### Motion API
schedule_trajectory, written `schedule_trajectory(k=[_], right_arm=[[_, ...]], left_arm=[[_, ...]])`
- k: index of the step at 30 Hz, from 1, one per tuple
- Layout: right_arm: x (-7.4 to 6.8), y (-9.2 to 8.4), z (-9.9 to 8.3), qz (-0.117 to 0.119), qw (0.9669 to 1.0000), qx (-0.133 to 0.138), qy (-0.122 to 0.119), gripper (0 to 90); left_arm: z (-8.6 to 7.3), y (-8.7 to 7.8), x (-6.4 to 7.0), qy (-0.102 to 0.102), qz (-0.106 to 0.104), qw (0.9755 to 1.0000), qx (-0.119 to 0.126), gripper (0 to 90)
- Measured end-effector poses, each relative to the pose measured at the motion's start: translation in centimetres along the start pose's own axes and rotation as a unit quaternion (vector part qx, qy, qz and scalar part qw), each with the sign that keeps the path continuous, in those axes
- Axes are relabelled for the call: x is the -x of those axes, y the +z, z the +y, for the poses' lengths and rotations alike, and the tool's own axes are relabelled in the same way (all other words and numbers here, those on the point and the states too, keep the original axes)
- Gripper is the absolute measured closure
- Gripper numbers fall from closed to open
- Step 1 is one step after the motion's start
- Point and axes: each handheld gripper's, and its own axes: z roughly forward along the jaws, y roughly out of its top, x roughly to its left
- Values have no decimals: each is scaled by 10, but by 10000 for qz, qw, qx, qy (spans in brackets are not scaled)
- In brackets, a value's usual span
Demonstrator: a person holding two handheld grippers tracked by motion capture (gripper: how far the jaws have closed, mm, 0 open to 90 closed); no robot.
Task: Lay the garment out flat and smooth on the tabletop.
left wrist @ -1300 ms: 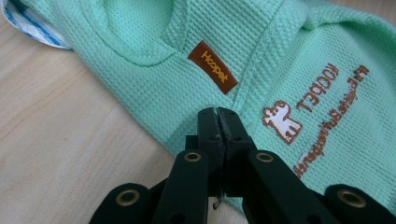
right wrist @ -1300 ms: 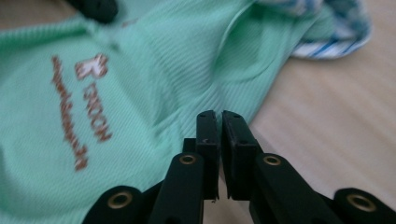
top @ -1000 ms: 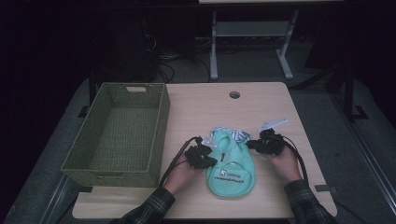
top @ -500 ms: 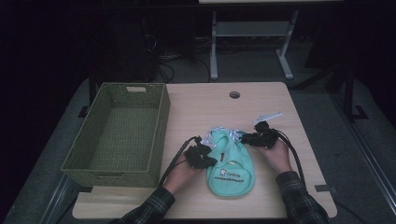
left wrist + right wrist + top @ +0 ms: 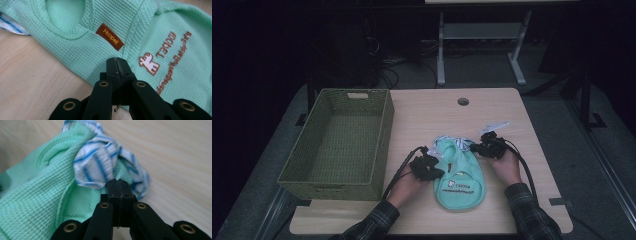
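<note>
Mint-green garment (image 5: 460,176) near the tabletop's (image 5: 427,112) front edge, left hand-held gripper (image 5: 116,60) and right hand-held gripper (image 5: 117,182) both pressed together at its fabric.

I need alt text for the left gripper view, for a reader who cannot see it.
The hand-held gripper has its black jaws closed at the edge of a mint green garment lying on a wooden table. The garment carries a brown label and a brown printed logo.
</note>
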Motion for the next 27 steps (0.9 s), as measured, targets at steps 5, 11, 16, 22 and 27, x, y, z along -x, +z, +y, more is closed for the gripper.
schedule_trajectory(k=[5,11,16,22,27], right_arm=[[14,-7,4,-362,9992,-128,-107,900],[26,3,-3,-474,9987,-200,-57,895],[21,-6,-1,-393,9992,-46,-77,841],[10,-26,-1,-128,9997,213,-57,882],[-5,-35,-10,75,9997,204,-72,899]], left_arm=[[0,0,1,4,27,10000,12,894],[0,1,1,-17,21,10000,59,894],[-1,1,1,-27,7,10000,84,894],[-1,1,0,-36,-36,9999,99,890],[0,0,0,-19,-18,10000,83,838]])
